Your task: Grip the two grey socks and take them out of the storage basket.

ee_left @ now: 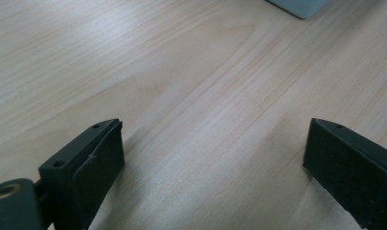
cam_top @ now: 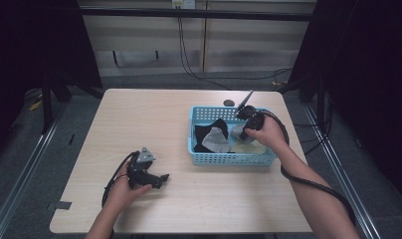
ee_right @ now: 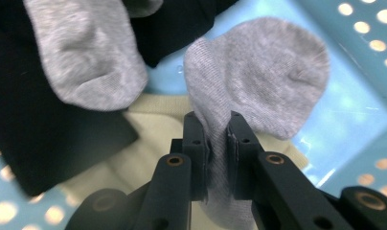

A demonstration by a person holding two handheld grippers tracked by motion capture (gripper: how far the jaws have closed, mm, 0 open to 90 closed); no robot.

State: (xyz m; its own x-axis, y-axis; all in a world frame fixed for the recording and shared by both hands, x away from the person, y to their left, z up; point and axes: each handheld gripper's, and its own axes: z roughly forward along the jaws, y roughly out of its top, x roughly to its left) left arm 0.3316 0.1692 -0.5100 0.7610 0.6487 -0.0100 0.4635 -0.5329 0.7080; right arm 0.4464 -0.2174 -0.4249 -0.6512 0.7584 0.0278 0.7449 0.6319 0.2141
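The right hand-held gripper [ee_right: 218, 143] pinches one grey sock [ee_right: 258, 81] inside the blue basket [cam_top: 229, 158], but it only has a thin fold, so the sock could slip out or drag the yellowish sock [ee_right: 148, 143] under it along.

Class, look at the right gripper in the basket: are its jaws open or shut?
Shut on the grey sock: the right gripper pinches its fabric between both pads inside the blue basket.

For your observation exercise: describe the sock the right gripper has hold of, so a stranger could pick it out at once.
On the table, find the blue basket. Several socks lie inside; the held sock is the grey one at its right side. Unlike the other grey sock, it is pinched in the right gripper.
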